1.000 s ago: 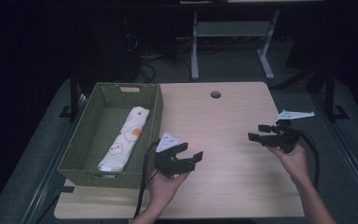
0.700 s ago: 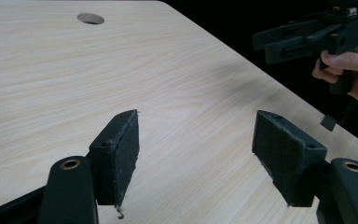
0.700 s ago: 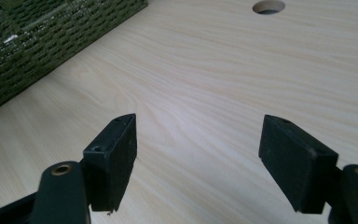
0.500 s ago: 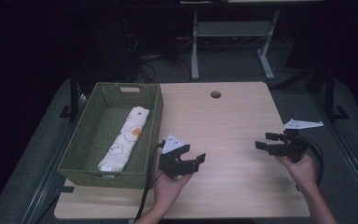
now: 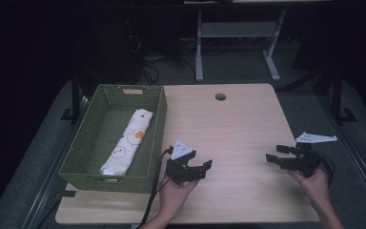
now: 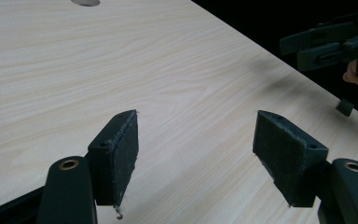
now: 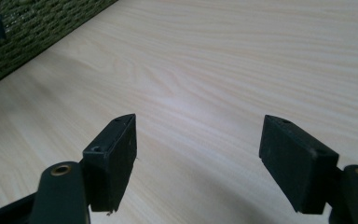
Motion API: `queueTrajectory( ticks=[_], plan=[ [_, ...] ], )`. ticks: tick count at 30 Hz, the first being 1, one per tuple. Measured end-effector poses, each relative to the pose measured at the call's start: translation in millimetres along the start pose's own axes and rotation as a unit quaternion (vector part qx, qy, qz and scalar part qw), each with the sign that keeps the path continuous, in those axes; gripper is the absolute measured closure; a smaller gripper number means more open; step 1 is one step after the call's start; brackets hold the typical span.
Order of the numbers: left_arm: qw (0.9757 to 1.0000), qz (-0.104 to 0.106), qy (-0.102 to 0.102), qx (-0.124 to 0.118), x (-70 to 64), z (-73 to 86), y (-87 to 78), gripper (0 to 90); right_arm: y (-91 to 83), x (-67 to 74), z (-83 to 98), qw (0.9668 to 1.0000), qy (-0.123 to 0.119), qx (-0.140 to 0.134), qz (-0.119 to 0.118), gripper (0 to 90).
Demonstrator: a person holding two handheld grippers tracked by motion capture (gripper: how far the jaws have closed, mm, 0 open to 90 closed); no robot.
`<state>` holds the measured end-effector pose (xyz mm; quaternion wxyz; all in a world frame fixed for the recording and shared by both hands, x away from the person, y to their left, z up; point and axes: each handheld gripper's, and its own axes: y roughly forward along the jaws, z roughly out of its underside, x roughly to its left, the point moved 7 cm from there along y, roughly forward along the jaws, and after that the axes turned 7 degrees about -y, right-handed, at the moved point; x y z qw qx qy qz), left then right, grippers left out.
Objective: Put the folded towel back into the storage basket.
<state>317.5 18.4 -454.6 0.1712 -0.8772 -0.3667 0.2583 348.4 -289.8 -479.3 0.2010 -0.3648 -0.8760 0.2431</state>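
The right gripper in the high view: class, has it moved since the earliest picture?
Yes. The right gripper has come down the picture toward the near edge of the pale wooden table, away from the round hole, with its jaws open and empty.

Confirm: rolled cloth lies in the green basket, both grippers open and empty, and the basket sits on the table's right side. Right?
Not quite. The green basket sits on the left side of the table, as the high view shows. The rest holds: the rolled cloth lies in it, and the left gripper and right gripper have open jaws with nothing between them.
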Motion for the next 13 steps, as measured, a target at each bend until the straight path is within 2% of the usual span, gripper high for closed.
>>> queueTrajectory(
  ticks=[10,13],
  plan=[
    [1.0000,0.002,-0.004,0.004,2.8,12.4,2.8,30.3,-5.5,9.5,18.5,0.9999,-0.006,0.006,0.009,26.9],
    [1.0000,0.001,0.007,0.006,1.8,14.3,3.4,30.3,-8.0,12.5,21.9,0.9999,-0.007,0.004,0.010,26.7]
  ],
)
